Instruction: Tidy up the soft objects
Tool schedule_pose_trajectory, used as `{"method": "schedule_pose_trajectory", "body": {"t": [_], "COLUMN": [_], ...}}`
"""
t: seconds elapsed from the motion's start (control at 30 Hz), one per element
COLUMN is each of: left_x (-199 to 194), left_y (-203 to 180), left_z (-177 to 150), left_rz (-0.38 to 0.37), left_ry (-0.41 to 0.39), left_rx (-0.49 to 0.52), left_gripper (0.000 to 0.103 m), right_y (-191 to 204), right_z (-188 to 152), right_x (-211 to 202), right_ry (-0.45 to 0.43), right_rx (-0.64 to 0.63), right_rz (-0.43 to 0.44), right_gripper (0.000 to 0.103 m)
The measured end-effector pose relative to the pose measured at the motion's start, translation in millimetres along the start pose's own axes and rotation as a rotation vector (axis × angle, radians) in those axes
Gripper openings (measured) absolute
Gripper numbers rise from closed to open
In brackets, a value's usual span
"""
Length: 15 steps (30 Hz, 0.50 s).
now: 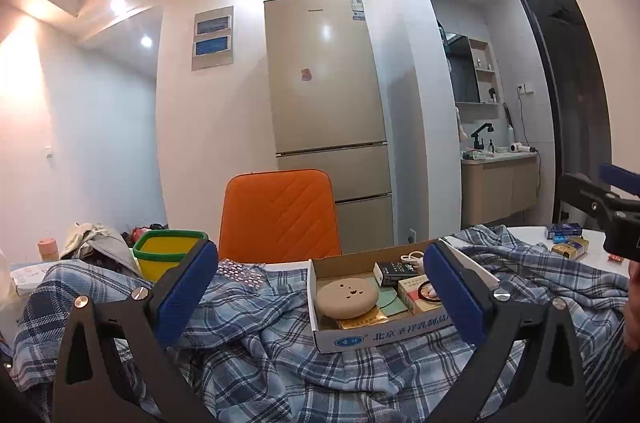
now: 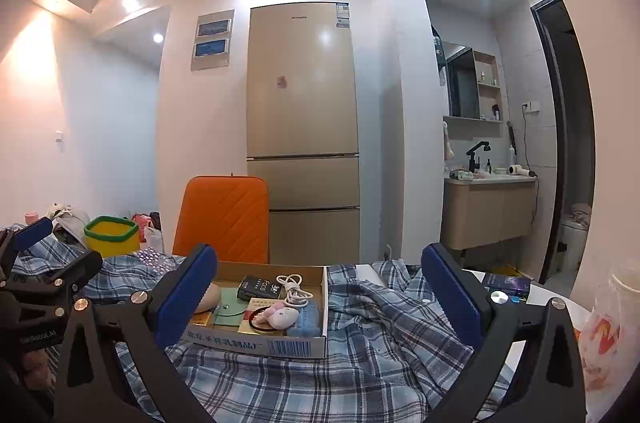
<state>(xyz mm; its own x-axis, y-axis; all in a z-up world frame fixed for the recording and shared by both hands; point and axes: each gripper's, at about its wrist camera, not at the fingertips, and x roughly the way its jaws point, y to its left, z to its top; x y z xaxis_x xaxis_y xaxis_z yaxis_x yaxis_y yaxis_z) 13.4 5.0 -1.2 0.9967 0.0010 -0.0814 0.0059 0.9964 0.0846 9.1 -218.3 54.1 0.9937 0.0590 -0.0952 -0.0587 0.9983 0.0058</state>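
From the left wrist, our left gripper (image 1: 320, 287) hangs with fingers spread, empty, above the rumpled plaid shirt (image 1: 264, 351) covering the worktop, a cardboard box (image 1: 352, 339) weighing it down.

From the right wrist, our right gripper (image 2: 320, 291) is likewise spread, positioned to gather cloth.

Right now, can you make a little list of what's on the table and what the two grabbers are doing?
cloth: blue plaid cloth, rumpled across the table
box: cardboard box resting on the cloth, holding small items
behind: orange chair, yellow bin
left gripper: open, holding nothing
right gripper: open, holding nothing
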Motion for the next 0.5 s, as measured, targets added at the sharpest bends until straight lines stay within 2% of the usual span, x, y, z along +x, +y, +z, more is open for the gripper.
{"method": "schedule_pose_trajectory", "body": {"t": [0.5], "left_x": [1.2], "left_y": [7.2], "left_z": [1.3], "left_rz": [0.031], "left_ry": [0.013], "left_rx": [-0.031], "left_gripper": [0.102], "right_y": [0.2], "right_z": [0.3], "right_x": [1.5], "right_ry": [0.002], "right_rx": [0.006], "right_rz": [0.003], "right_gripper": [0.103]}}
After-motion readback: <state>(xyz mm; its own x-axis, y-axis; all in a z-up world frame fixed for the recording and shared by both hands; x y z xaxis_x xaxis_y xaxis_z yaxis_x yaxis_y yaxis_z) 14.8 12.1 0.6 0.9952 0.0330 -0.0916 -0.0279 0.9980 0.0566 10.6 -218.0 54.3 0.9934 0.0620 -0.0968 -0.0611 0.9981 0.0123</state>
